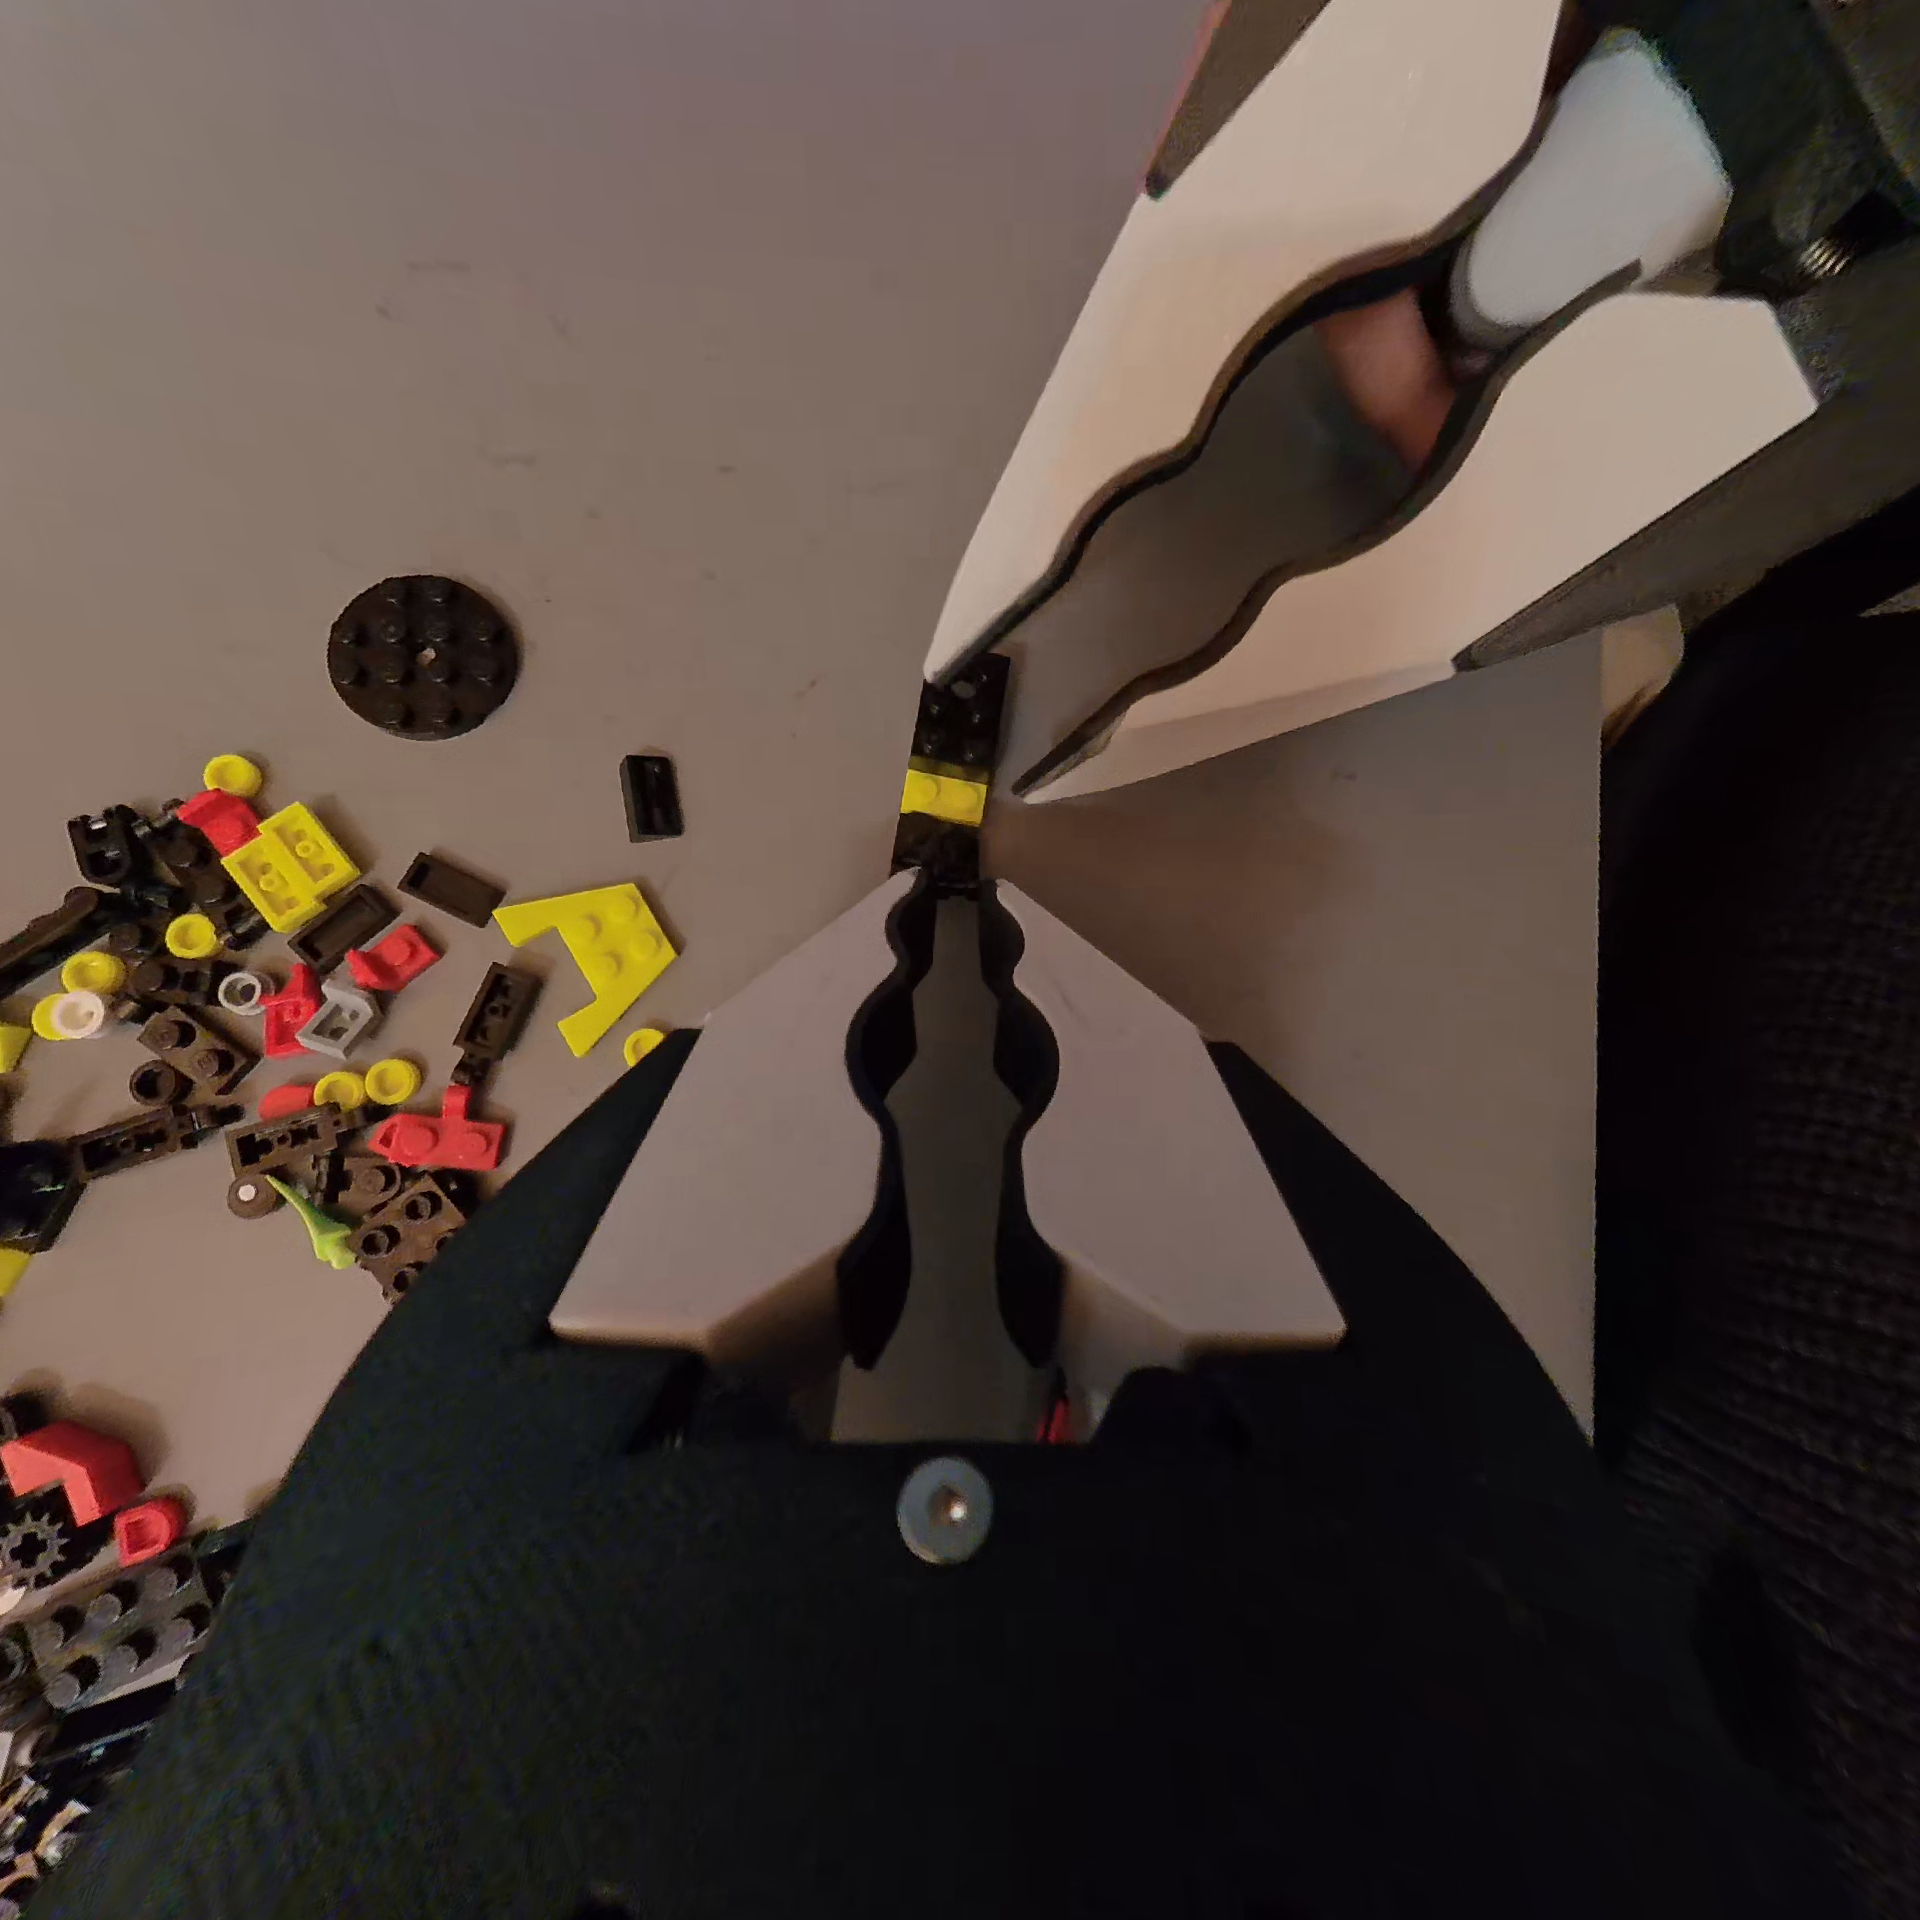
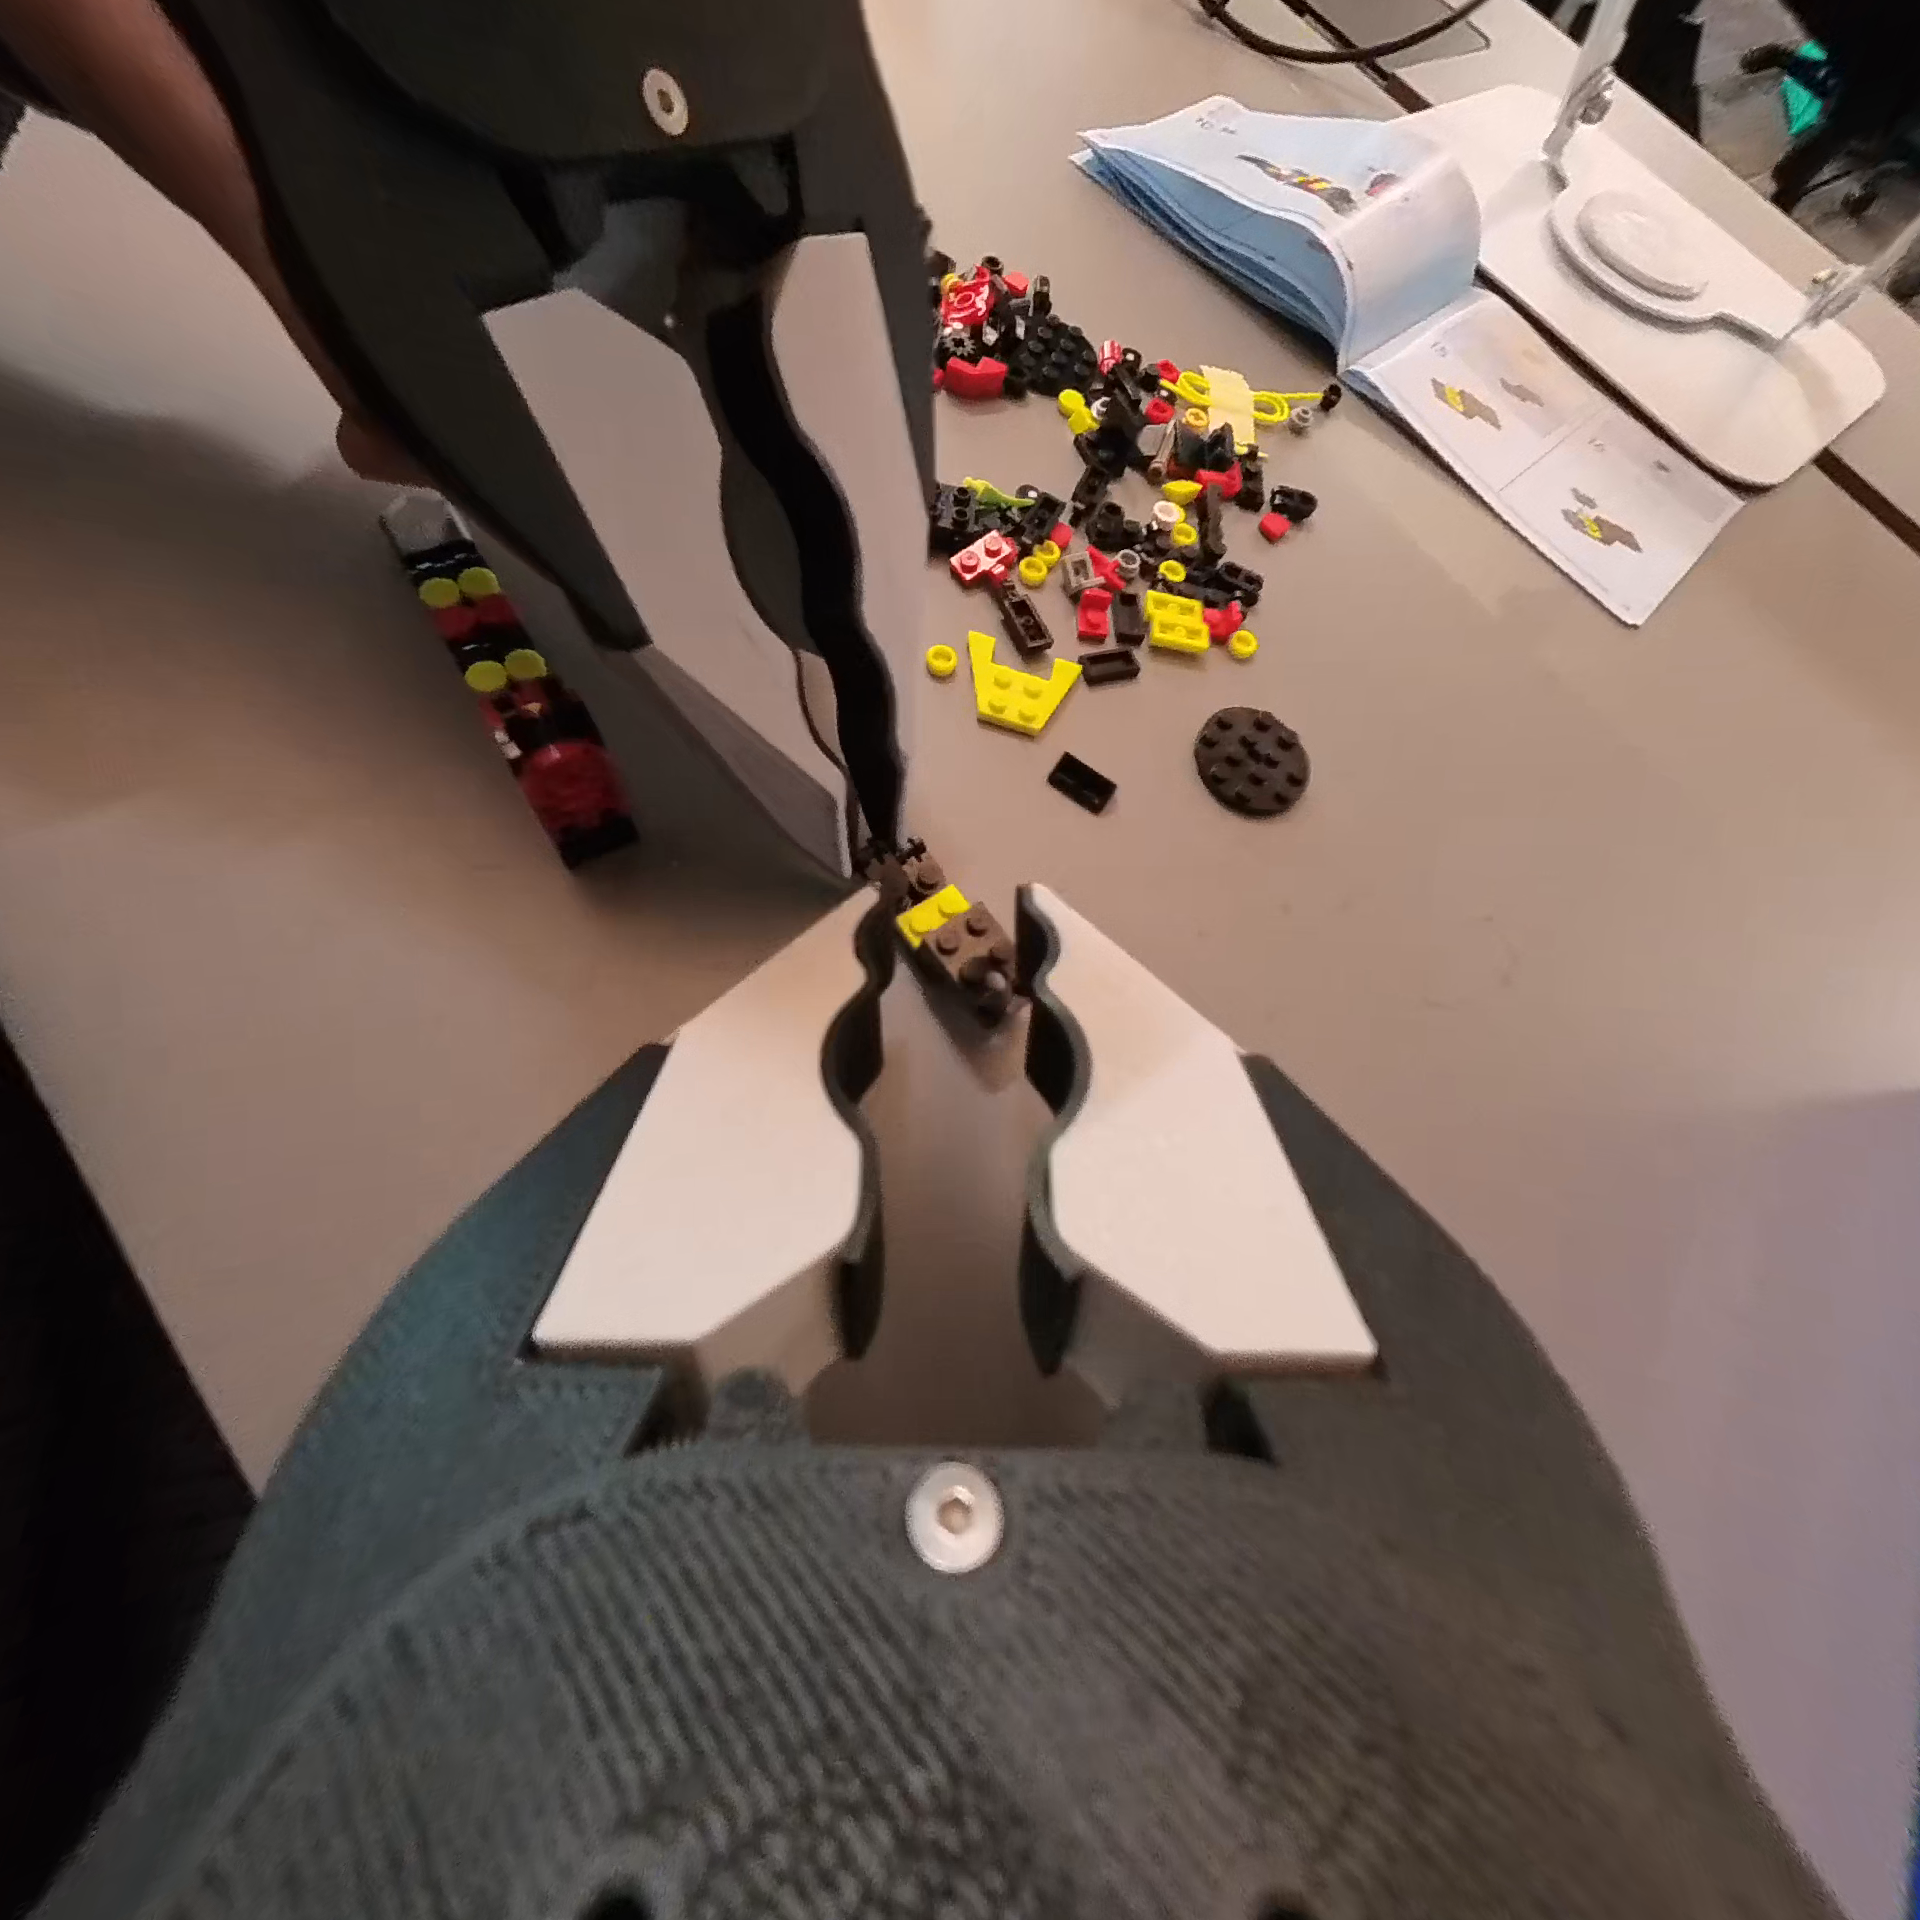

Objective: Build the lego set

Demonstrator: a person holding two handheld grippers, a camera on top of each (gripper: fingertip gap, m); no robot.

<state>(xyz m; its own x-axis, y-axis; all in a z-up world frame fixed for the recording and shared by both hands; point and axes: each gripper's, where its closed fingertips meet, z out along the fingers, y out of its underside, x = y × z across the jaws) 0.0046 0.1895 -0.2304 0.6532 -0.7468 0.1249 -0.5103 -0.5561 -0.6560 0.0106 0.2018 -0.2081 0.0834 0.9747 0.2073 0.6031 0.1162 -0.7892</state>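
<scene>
A small black and yellow lego assembly point(image 1: 945, 784) is held just above the grey table point(image 1: 623, 364). My left gripper point(image 1: 948, 885) is shut on its near end. My right gripper point(image 1: 982, 732) comes in from the upper right, its fingers against both sides of the far end. In the right wrist view the assembly point(image 2: 956, 935) lies slanted between my right gripper's point(image 2: 951, 906) fingertips, and the left gripper point(image 2: 883, 844) reaches down to it from above. A black round plate point(image 1: 424, 657), a yellow wedge plate point(image 1: 603, 945) and a black tile point(image 1: 649, 798) lie to the left.
A pile of loose black, red and yellow pieces point(image 2: 1132, 499) lies beyond the grippers. An open instruction booklet point(image 2: 1351, 239) and a white stand base point(image 2: 1683, 301) sit far right. A long black, red and yellow built model point(image 2: 520, 686) lies on the left. The table's edge point(image 1: 1598, 1039) runs close on the right. The grippers are tip to tip, or close to it. From either gripper's tips it is about 6 cm to the black tile point(image 1: 649, 798). Seen from the right wrist view point(image 2: 1080, 780) as well. My right tips are roughly 9 cm from the black round plate point(image 1: 424, 657). It turns up in the right wrist view point(image 2: 1248, 755) as well.
</scene>
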